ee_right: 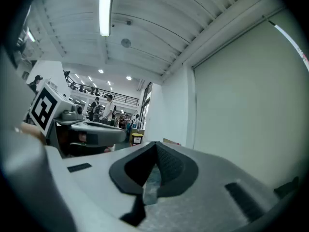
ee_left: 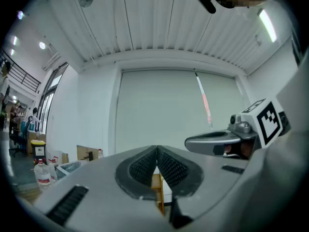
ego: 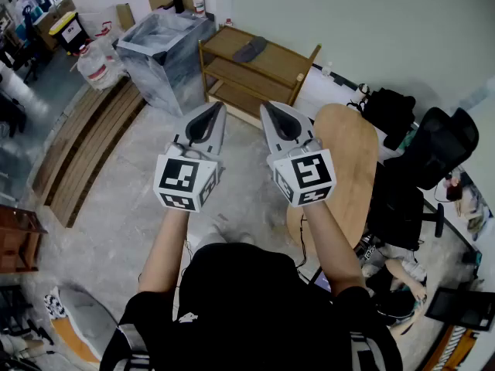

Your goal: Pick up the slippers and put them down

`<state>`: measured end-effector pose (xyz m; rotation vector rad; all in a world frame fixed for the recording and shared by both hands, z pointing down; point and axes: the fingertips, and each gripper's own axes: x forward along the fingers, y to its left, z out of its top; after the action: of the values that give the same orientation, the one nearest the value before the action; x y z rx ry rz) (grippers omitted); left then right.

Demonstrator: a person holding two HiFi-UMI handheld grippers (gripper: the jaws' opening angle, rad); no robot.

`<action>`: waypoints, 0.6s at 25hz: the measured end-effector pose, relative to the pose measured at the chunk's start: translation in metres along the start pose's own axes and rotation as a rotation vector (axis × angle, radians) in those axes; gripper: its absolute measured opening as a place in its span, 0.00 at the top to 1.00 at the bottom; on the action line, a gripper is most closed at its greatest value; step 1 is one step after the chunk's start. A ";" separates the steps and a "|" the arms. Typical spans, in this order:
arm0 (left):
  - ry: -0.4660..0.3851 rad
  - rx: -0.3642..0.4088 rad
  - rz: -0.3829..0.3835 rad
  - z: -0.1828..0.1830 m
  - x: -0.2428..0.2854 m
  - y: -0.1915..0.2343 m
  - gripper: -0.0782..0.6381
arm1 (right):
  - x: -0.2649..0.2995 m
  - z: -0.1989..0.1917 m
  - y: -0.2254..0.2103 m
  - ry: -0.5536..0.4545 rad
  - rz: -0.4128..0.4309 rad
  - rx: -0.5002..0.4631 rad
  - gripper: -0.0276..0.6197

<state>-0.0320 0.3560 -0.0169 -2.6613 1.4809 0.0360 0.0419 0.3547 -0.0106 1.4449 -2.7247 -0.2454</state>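
The left claw [ego: 213, 114] and right claw [ego: 274, 116] are both closed tight on nothing, held level and side by side. One dark slipper [ego: 250, 49] lies on top of the wooden shelf [ego: 232, 79], well ahead. It looks best to step closer, open a claw first, then come in level between the shelf's corner posts. A wrapped box [ego: 166, 49] crowds the shelf's left end, and the bare floor [ego: 155, 184] gives room to approach.

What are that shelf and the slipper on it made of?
Shelf: looks like wood, light brown and matt, with plain boards and posts. Slipper: dark grey, dull; perhaps rubber or foam, too small to tell.
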 end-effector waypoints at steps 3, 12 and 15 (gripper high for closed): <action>-0.004 0.002 -0.004 0.000 0.000 -0.003 0.88 | -0.001 -0.001 -0.001 -0.009 0.001 0.025 0.98; 0.038 0.025 0.017 -0.022 0.009 -0.011 0.88 | -0.001 -0.021 -0.015 0.017 0.015 0.048 0.98; 0.052 0.023 0.016 -0.028 0.016 -0.008 0.88 | 0.006 -0.025 -0.019 0.021 0.021 0.053 0.98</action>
<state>-0.0180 0.3441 0.0107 -2.6522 1.5076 -0.0492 0.0566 0.3360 0.0109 1.4218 -2.7489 -0.1573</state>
